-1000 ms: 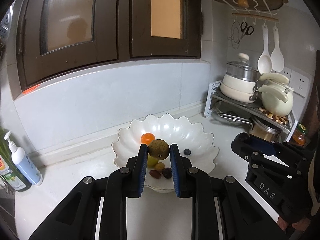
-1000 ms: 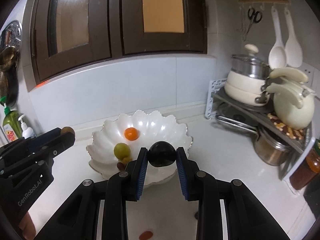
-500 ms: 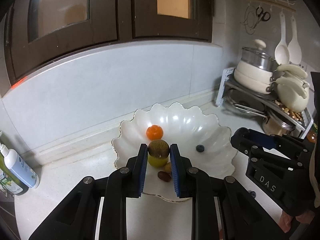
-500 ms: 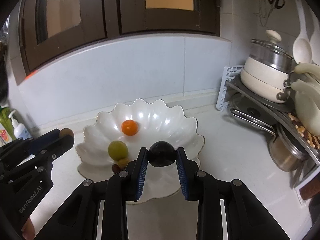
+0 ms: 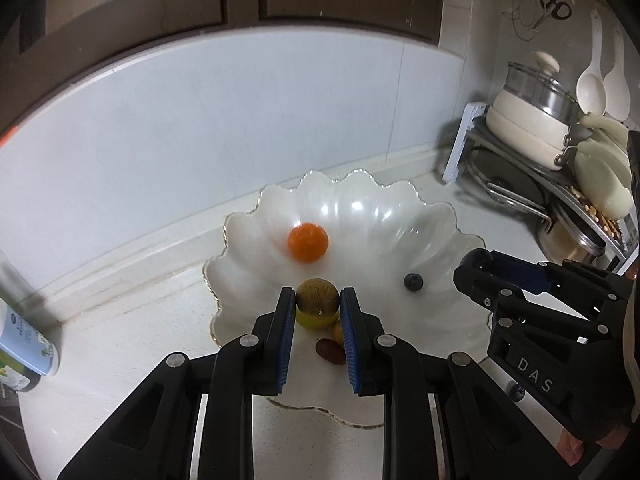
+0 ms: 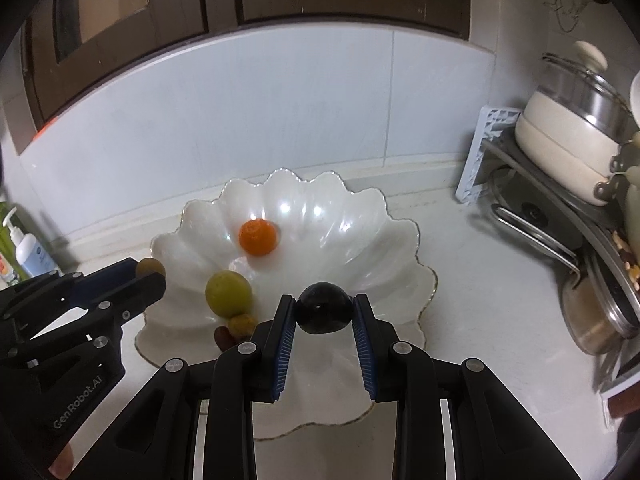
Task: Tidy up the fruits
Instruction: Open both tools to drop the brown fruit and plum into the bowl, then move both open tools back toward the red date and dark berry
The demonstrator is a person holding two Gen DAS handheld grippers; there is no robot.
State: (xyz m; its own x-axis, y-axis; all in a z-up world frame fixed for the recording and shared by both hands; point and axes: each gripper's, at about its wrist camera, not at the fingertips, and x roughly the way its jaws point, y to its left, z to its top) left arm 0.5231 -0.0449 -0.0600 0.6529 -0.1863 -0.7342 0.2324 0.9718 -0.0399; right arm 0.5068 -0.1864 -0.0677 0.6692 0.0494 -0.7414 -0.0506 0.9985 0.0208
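A white scalloped bowl (image 5: 440,210) (image 6: 412,236) sits on the pale counter. In it lie an orange (image 5: 308,242) (image 6: 258,237), a yellow-green fruit (image 6: 229,294), a small blueberry (image 5: 413,282) and two small brown fruits (image 6: 242,324) near the front rim. My left gripper (image 5: 317,299) hovers over the bowl's front left, shut on a brown-green round fruit (image 5: 317,294). Over the bowl's front part my right gripper (image 6: 323,307) is shut on a dark, glossy round fruit (image 6: 323,312). Each gripper also shows at the side of the other's view.
A rack at the right carries a lidded cream pot (image 5: 528,116) (image 6: 576,120), with a steel pot (image 6: 592,312) below it. Ladles (image 5: 592,84) hang on the wall. A pump bottle (image 6: 28,248) stands far left. Dark cabinets hang overhead.
Both grippers have come forward and down toward the bowl, which now looks larger and closer. Each still holds its fruit as before.
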